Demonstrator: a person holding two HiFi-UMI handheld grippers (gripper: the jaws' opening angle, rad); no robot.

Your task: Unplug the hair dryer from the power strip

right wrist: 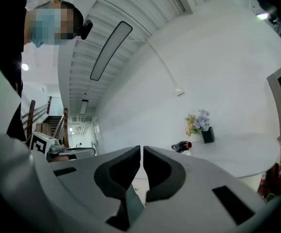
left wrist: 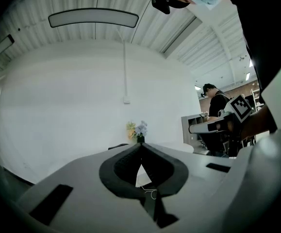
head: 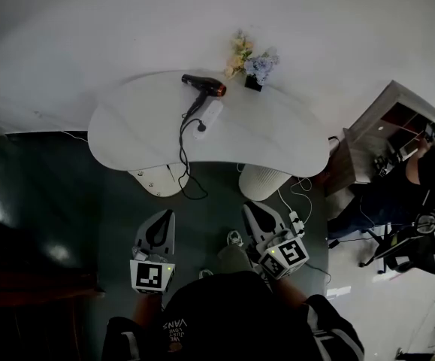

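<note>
Table [head: 127, 138] is standing ahead; left gripper [head: 166, 218] and right gripper [head: 249, 210] are hovering short of its near edge, jaws closed, empty. Dryer [head: 204, 86] is lying near the table's far edge, strip [head: 210, 116] just nearer

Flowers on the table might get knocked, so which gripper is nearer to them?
Right. The right gripper hangs short of the table, almost straight in line with the flowers; the left gripper, equally short of it, sits further off to their left.
</note>
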